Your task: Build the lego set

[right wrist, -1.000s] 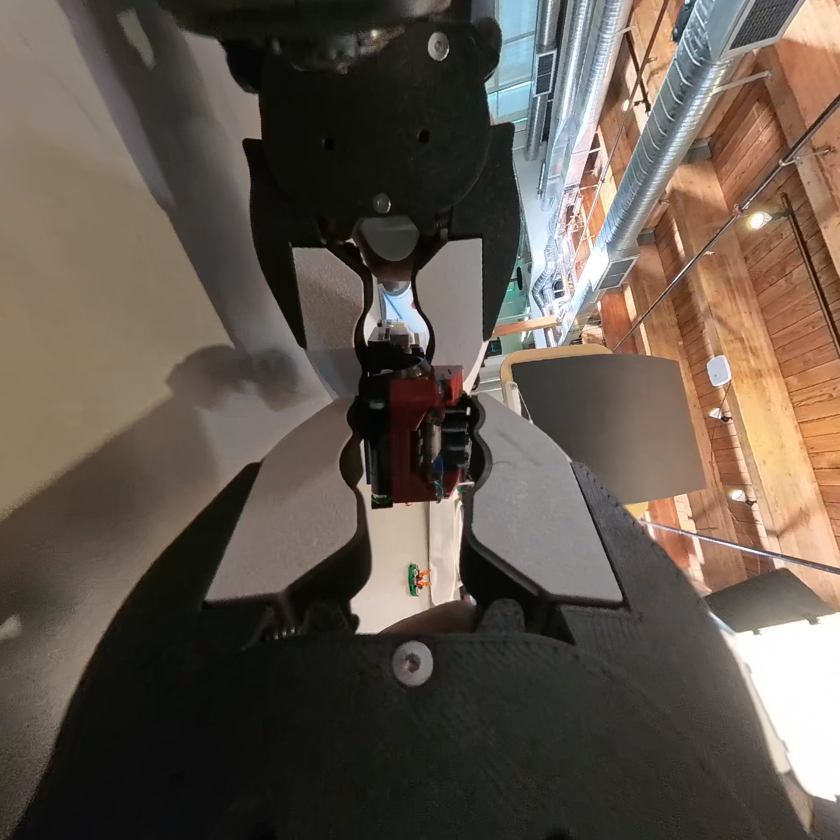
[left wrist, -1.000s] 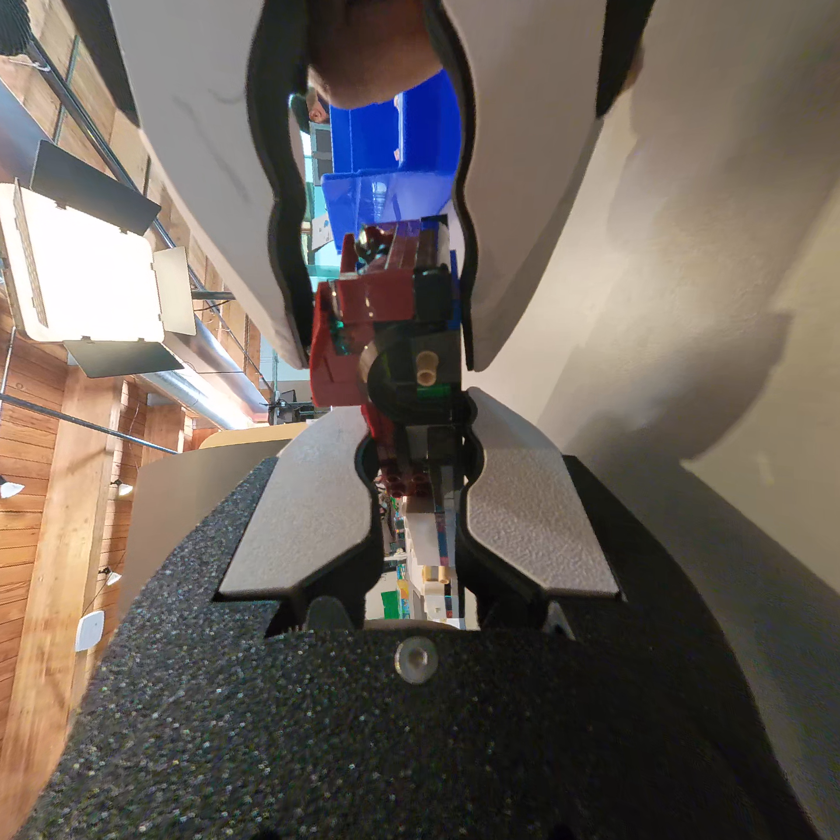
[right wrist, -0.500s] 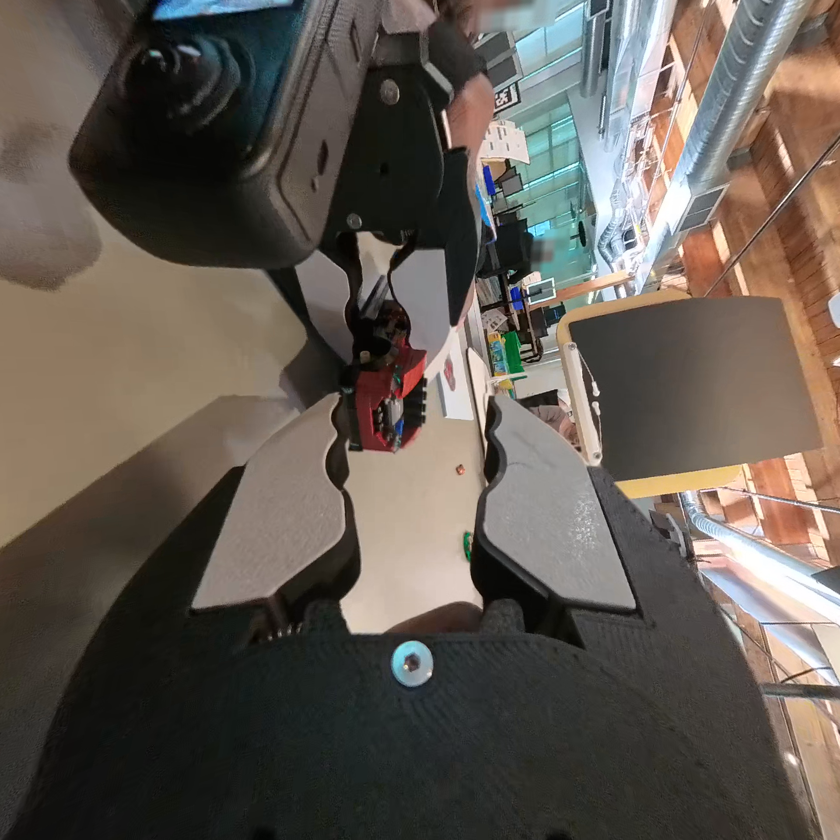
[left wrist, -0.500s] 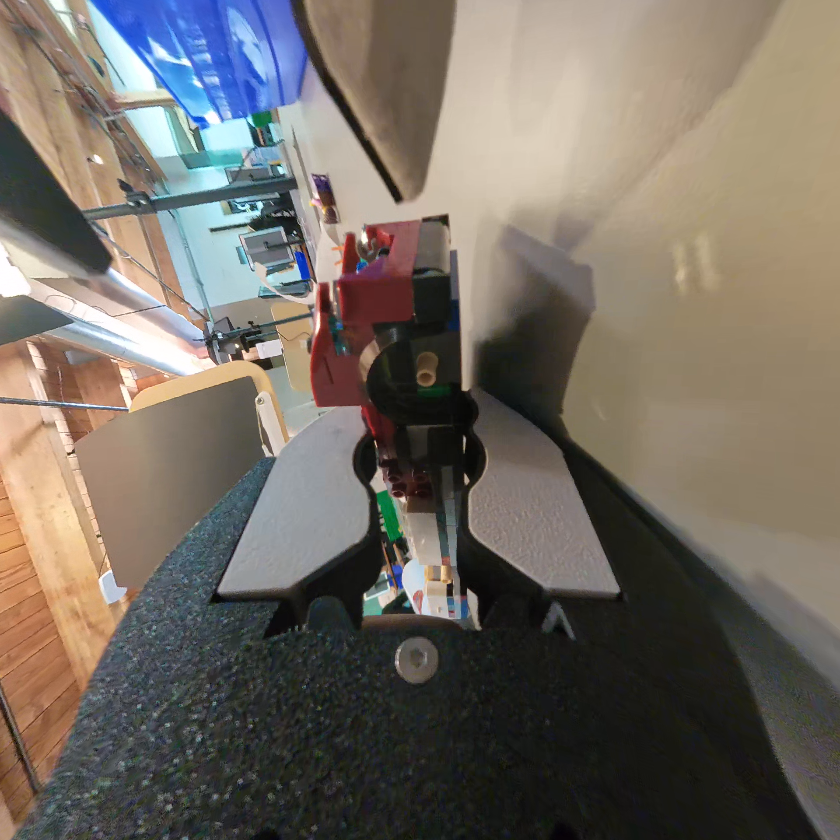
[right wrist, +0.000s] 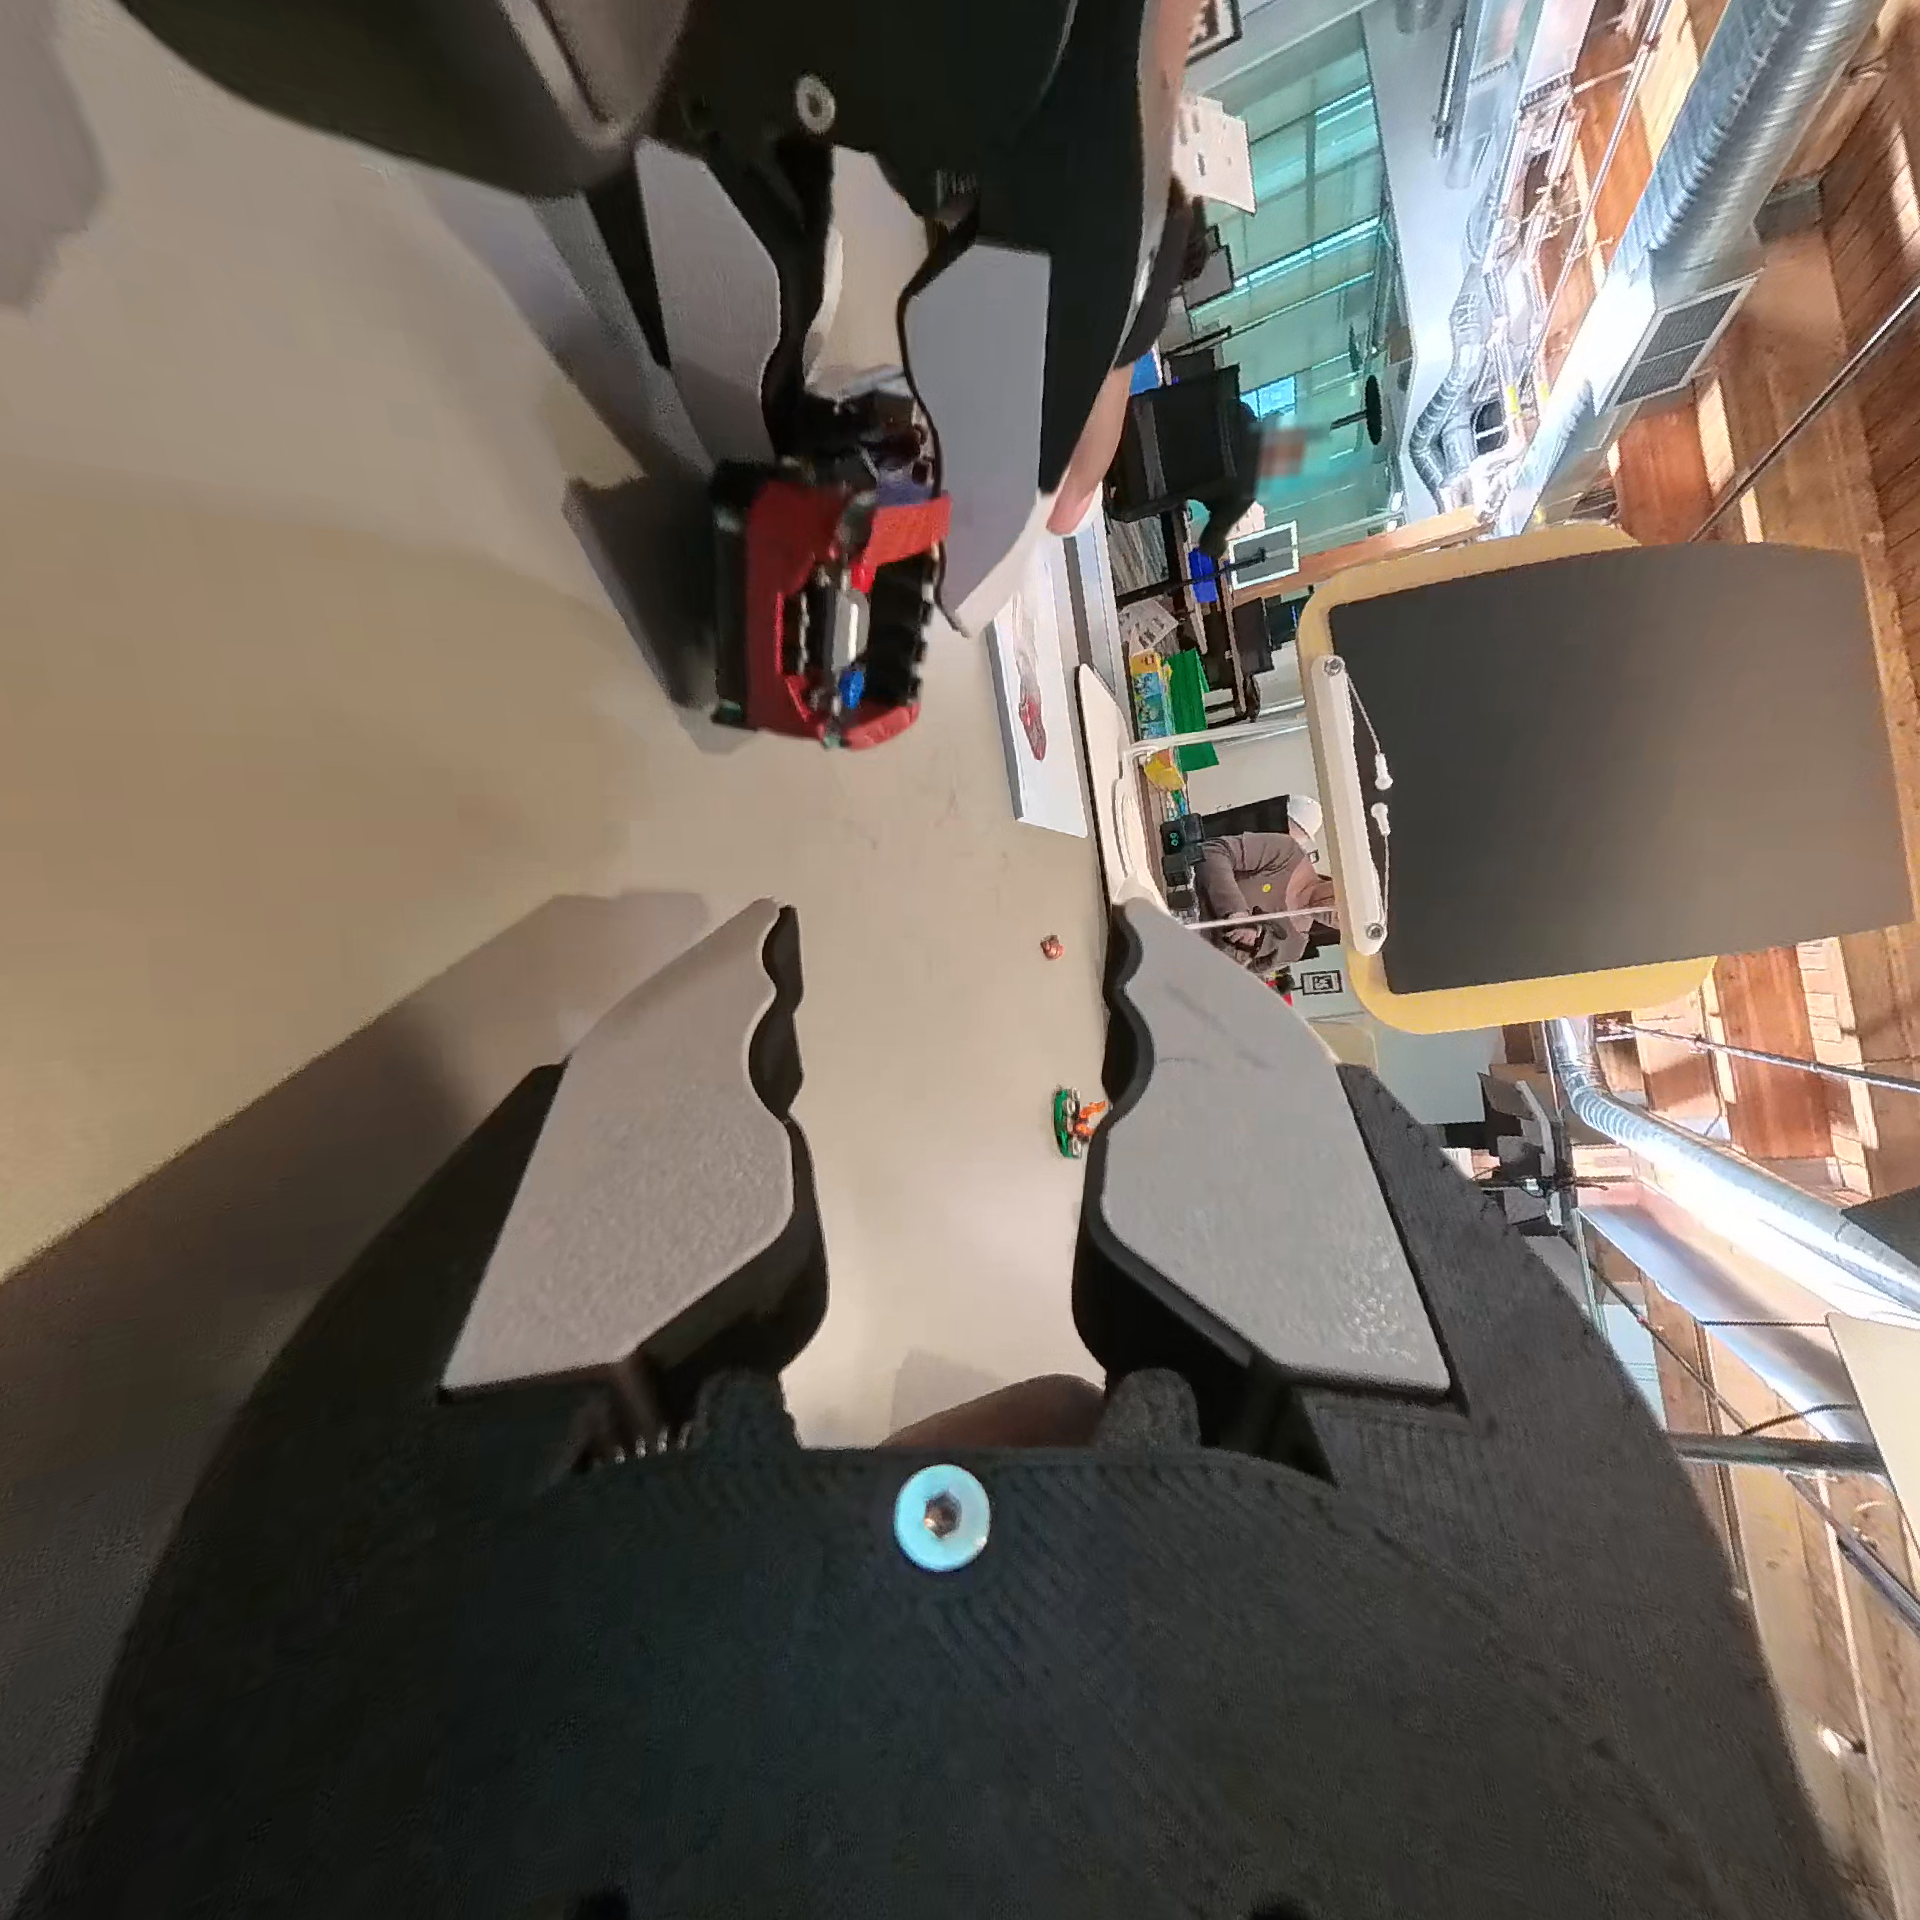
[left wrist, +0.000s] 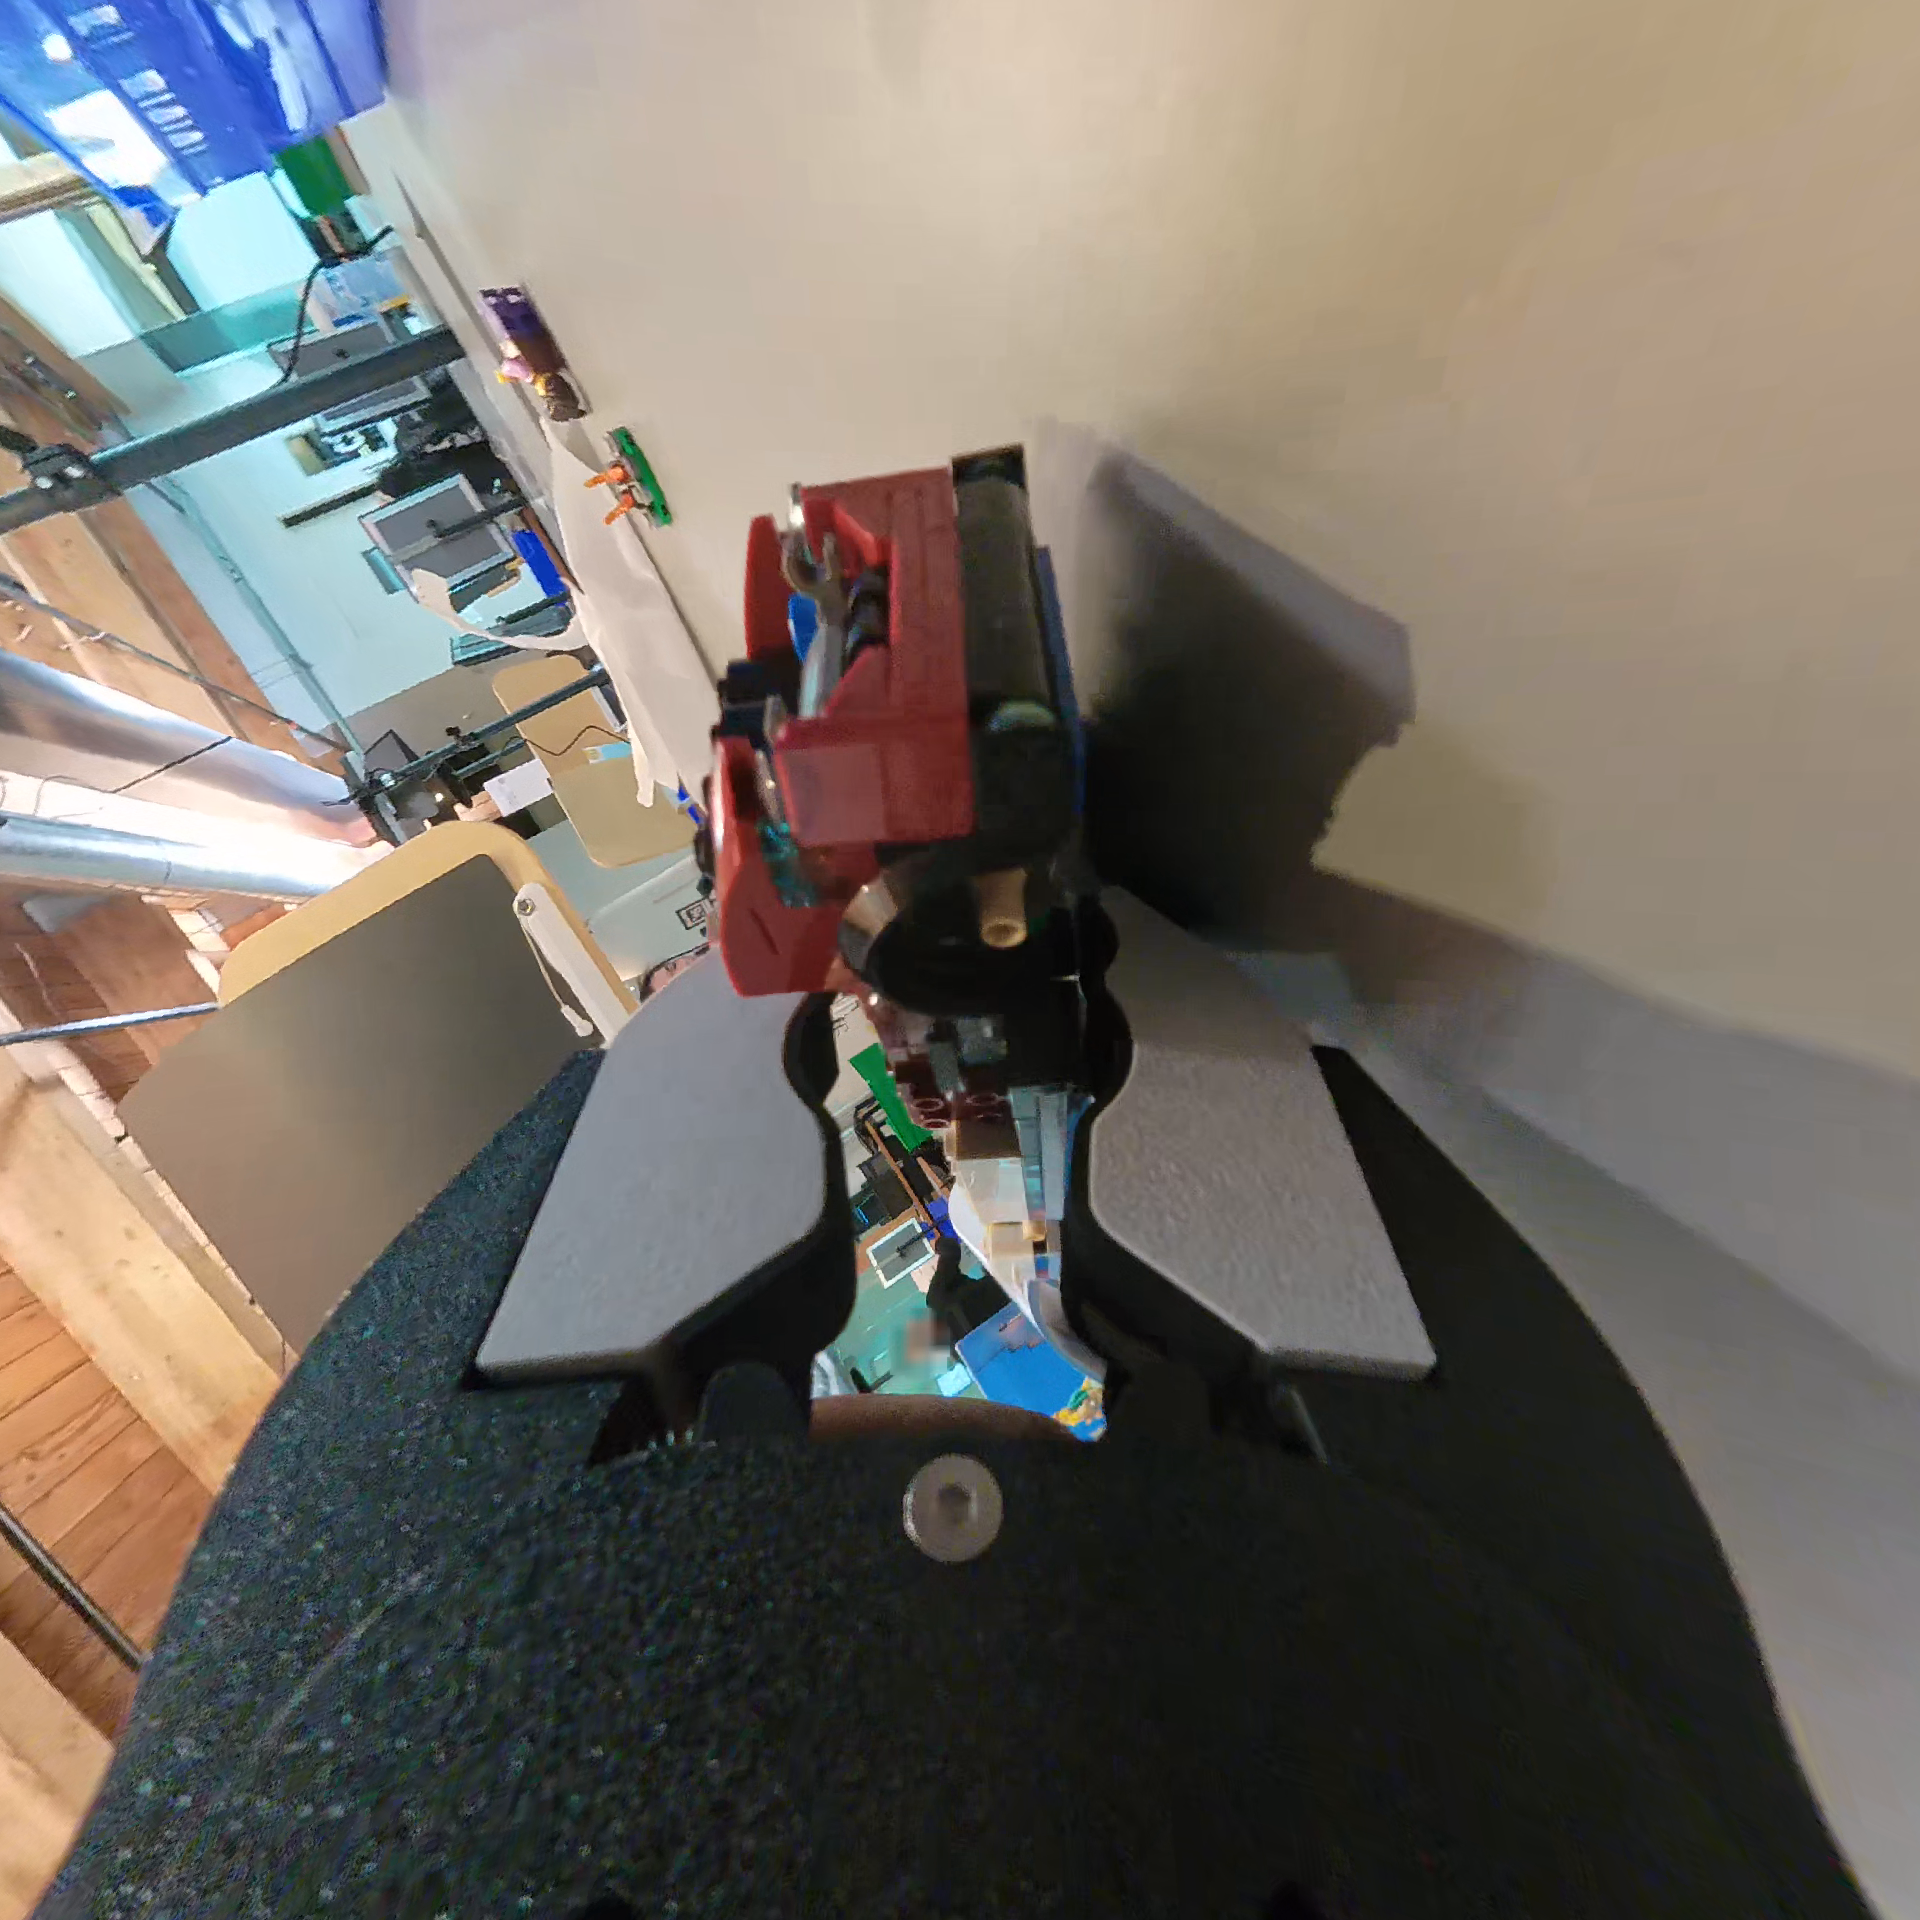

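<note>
L gripper (left wrist: 951,977) sits slack round the red toy car (left wrist: 883,727), gap showing at one pad, prob. because the car looks to rest on the table (left wrist: 1351,312); R gripper (right wrist: 945,935), spread w/ nothing in it, hangs well apart, near a green bit (right wrist: 1070,1122).

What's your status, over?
Left gripper astride red car, gap at one pad. Right gripper open, empty. Green piece by right fingertip.

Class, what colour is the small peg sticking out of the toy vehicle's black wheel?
Tan peg; left wrist view.
</note>
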Tool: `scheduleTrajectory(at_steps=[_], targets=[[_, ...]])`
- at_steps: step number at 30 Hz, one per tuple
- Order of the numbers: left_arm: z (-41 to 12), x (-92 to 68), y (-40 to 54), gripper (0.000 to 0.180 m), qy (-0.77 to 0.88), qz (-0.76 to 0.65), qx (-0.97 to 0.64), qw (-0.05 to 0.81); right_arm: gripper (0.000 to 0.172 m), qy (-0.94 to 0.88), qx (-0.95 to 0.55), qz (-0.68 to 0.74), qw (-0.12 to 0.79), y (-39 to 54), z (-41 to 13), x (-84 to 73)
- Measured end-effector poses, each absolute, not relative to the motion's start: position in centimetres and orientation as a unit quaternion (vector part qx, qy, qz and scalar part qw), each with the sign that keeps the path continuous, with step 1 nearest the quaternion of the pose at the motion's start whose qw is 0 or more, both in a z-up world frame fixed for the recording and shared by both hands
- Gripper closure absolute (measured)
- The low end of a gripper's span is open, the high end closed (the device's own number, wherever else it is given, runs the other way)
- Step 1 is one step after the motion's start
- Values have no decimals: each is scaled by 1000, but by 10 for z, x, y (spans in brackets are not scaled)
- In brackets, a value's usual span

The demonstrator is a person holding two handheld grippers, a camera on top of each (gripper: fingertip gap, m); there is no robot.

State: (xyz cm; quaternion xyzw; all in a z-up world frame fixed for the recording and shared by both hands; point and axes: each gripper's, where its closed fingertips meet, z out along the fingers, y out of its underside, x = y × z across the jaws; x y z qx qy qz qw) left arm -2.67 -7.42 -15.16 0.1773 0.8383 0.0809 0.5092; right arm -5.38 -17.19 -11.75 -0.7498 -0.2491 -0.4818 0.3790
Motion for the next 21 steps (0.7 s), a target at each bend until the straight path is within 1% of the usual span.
scheduleTrajectory(at_steps=[5, 9, 12, 16, 19, 21], targets=[[-149, -33, -69, 119, 857, 113, 200, 462, 115, -251, -753, -481, 373, -175, -119, -52], [-150, -39, -60, 112, 872, 149, 206, 417, 115, -250, -755, -480, 370, -177, -121, -50], [-149, -43, -51, 101, 881, 179, 200, 390, 115, -250, -758, -478, 365, -179, -122, -49], [-142, -44, -37, 92, 876, 223, 200, 379, 116, -253, -760, -478, 361, -180, -124, -49], [-135, -48, -29, 91, 887, 214, 183, 365, 116, -253, -761, -478, 358, -181, -124, -48], [-125, -51, -25, 91, 905, 172, 149, 359, 116, -252, -761, -480, 356, -182, -124, -47]])
